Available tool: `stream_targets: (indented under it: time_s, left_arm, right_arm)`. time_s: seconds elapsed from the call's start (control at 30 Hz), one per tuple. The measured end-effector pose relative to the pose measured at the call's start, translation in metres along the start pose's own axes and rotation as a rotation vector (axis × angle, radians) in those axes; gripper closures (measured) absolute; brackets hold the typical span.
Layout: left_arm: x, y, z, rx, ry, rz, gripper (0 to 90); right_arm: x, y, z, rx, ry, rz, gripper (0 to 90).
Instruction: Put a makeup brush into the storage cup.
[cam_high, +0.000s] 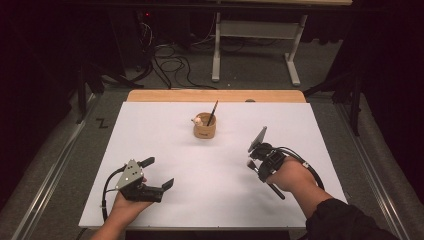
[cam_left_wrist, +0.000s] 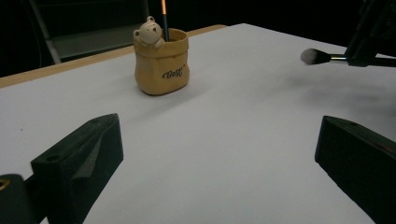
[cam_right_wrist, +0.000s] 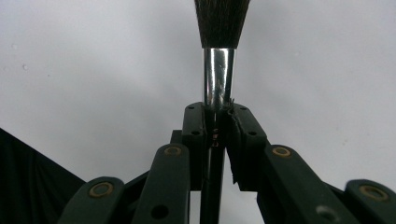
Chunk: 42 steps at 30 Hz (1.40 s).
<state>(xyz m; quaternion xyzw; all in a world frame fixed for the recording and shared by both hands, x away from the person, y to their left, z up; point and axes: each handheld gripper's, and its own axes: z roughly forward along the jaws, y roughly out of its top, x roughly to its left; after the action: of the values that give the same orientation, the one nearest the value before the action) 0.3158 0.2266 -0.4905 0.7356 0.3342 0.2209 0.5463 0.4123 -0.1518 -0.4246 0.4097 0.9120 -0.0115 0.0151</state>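
Table (cam_high: 165, 150), white-topped with a wooden strip at its far edge, seen from the high view. On it we record one tan holder (cam_high: 205, 127) shaped like a sack, standing upright toward the far middle, with a small bear figure on its rim and a dark pencil (cam_high: 213, 112) leaning inside. Our left tool (cam_high: 159, 173) rests low at the near left, jaws spread wide with nothing between them. Our right tool (cam_high: 254, 161) sits at the near right, clamped on a makeup brush (cam_high: 264, 176); the bristles point toward the table's centre and the dark handle runs back past the hand.

Left gripper view: we note two black jaws standing far apart over bare white table (cam_left_wrist: 210, 154). The holder (cam_left_wrist: 161, 63) stands upright beyond them, the bear peeking over its rim, the pencil (cam_left_wrist: 164, 18) rising behind it. At far right the brush (cam_left_wrist: 322, 57) hangs level above the table, clear of the surface, well apart from the holder.

Right gripper view: we list the jaws pinched tight on the brush (cam_right_wrist: 218, 74) just below its shiny metal ferrule, dark bristles fanning out at the top, white table behind.
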Motion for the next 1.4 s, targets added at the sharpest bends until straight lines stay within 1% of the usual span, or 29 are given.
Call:
stream_targets:
  time_s: [0.03, 0.07, 0.1, 0.13, 0.17, 0.23, 0.33, 0.4, 0.43, 0.57, 0.67, 0.73, 0.77, 0.8, 0.87, 0.9, 1.0, 1.03, 1.1, 1.13, 1.17, 1.23, 1.3, 1.4]
  left_arm:
    - [0.000, 0.000, 0.000, 0.003, 0.000, 0.002, 1.6]
    - [0.000, 0.000, 0.000, -0.005, 0.000, -0.007, 1.4]
    - [0.000, 0.000, 0.001, -0.004, 0.000, -0.007, 1.1]
    - [0.001, 0.000, 0.001, 0.002, 0.000, -0.005, 0.9]
    - [0.001, -0.001, 0.001, 0.004, 0.001, -0.006, 0.9]
    - [0.001, -0.001, 0.000, 0.003, 0.000, -0.005, 0.7]
    - [0.001, -0.001, 0.000, -0.001, 0.002, -0.006, 0.6]
    - [0.001, 0.000, 0.000, -0.001, 0.003, -0.008, 0.7]
    - [0.001, 0.000, 0.000, -0.002, 0.004, -0.010, 0.6]
    - [0.001, -0.001, 0.000, -0.004, 0.003, -0.012, 0.6]
    - [0.002, -0.001, 0.000, -0.003, 0.002, -0.013, 0.6]
    - [0.002, -0.001, 0.000, -0.005, 0.002, -0.013, 0.6]
    - [0.002, -0.001, 0.000, -0.003, 0.001, -0.011, 0.7]
    - [0.002, -0.002, 0.001, -0.003, 0.000, -0.016, 0.6]
    - [0.003, -0.003, 0.001, -0.001, -0.002, -0.024, 0.6]
    - [0.004, -0.003, 0.001, 0.001, -0.002, -0.023, 0.7]
    - [0.005, -0.003, 0.001, 0.004, -0.007, -0.024, 0.6]
    - [0.004, -0.003, 0.001, -0.002, -0.007, -0.027, 0.6]
    - [0.004, -0.001, 0.001, -0.004, -0.006, -0.015, 0.6]
    - [0.004, -0.001, 0.001, -0.011, -0.004, -0.015, 0.7]
    - [0.004, 0.000, 0.000, -0.005, -0.005, -0.008, 0.7]
    - [0.004, -0.001, 0.002, -0.012, -0.002, -0.016, 0.6]
    - [0.003, -0.002, 0.002, 0.001, -0.006, -0.018, 0.6]
    - [0.003, -0.003, 0.000, 0.001, -0.006, -0.012, 0.6]
  right_arm:
    - [-0.001, 0.000, -0.002, 0.001, -0.001, 0.000, 79.1]
    - [-0.002, 0.000, -0.003, 0.000, -0.002, -0.011, 79.1]
    - [-0.002, 0.000, -0.005, 0.001, -0.003, -0.011, 79.1]
    - [-0.002, 0.000, -0.005, 0.001, -0.003, -0.007, 79.2]
    - [-0.002, -0.001, -0.004, 0.002, -0.001, 0.009, 79.2]
    - [-0.003, -0.002, -0.001, 0.001, -0.001, -0.013, 79.1]
    - [-0.002, -0.003, 0.001, -0.003, -0.004, -0.019, 79.1]
    - [-0.002, -0.003, 0.001, -0.019, -0.005, -0.021, 79.2]
    - [-0.001, -0.003, 0.000, -0.028, -0.006, -0.013, 79.1]
    - [-0.001, -0.005, -0.002, -0.080, -0.010, -0.022, 79.1]
    - [-0.003, -0.007, -0.004, -0.135, -0.012, -0.004, 79.2]
    - [-0.004, -0.009, -0.005, -0.161, -0.008, -0.001, 79.2]
    - [-0.004, -0.010, -0.006, -0.168, -0.004, 0.018, 79.1]
    - [-0.005, -0.011, -0.006, -0.182, -0.005, 0.002, 79.1]
    - [-0.006, -0.013, -0.005, -0.192, -0.001, 0.008, 79.1]
    - [-0.006, -0.013, -0.005, -0.191, -0.001, 0.003, 79.1]
    - [-0.006, -0.015, -0.003, -0.204, 0.006, 0.009, 79.1]
    - [-0.006, -0.015, -0.003, -0.206, 0.006, 0.013, 79.2]
    - [-0.006, -0.016, -0.001, -0.215, 0.006, 0.017, 79.1]
    - [-0.007, -0.015, 0.000, -0.219, 0.007, 0.017, 79.2]
    - [-0.006, -0.015, 0.000, -0.221, 0.003, 0.017, 79.1]
    - [-0.006, -0.015, 0.002, -0.233, 0.010, 0.016, 79.1]
    - [-0.005, -0.016, 0.002, -0.252, 0.015, 0.016, 79.1]
    - [-0.006, -0.018, 0.002, -0.288, 0.020, 0.025, 79.2]
